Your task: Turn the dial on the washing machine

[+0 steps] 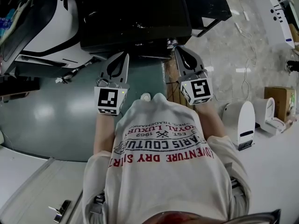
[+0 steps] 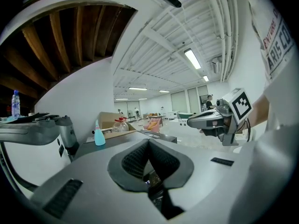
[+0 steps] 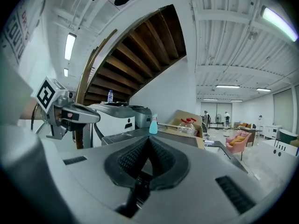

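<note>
Head view shows two machines along the top: one dark machine (image 1: 135,17) at centre and one white machine (image 1: 51,22) at upper left. The dial cannot be made out on either. One cardboard box (image 3: 184,117) holds two red-capped bottles (image 3: 188,123). The left gripper (image 1: 124,55) and right gripper (image 1: 178,49) point at the dark machine, each with jaws together and empty. One spray bottle (image 3: 153,124) stands on it.

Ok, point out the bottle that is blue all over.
The spray bottle, light blue from top to base. The jugs right of it are clear with red caps; the small bottle higher up at left is only partly blue.
</note>
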Demonstrator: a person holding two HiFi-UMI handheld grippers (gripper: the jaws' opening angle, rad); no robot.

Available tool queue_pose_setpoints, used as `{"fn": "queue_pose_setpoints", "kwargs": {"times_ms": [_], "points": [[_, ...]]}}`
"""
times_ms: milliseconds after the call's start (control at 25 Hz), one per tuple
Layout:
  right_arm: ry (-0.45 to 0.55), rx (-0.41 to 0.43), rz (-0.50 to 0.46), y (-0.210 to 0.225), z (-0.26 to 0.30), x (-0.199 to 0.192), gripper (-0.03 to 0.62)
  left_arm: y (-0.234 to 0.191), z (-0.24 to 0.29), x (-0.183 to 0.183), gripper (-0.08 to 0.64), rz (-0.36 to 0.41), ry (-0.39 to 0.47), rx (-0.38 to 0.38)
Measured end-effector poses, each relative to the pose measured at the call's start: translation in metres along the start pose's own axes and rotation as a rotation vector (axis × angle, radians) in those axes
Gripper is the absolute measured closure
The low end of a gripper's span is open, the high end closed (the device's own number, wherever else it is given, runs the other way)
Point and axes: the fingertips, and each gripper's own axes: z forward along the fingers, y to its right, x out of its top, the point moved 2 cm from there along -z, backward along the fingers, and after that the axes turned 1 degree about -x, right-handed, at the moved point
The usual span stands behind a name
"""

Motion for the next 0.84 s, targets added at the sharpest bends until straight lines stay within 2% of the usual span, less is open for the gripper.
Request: {"fn": "queue_pose_setpoints", "kwargs": {"times_ms": [200, 480, 840], "points": [[0.015, -0.013, 0.017, 0.001, -0.004, 0.003, 0.566, 0.005, -0.006, 0.003, 0.545, -0.006, 0.012, -0.004], [0.026, -0.013, 0.110, 0.007, -0.005, 0.003, 0.566, 0.007, -0.009, 0.007, 0.545, -0.010, 0.024, -0.006], [0.011, -0.029, 0.094, 0.010, -0.006, -0.001, 0.565, 0.003, -0.013, 0.009, 0.545, -0.016, 0.031, 0.004]]}}
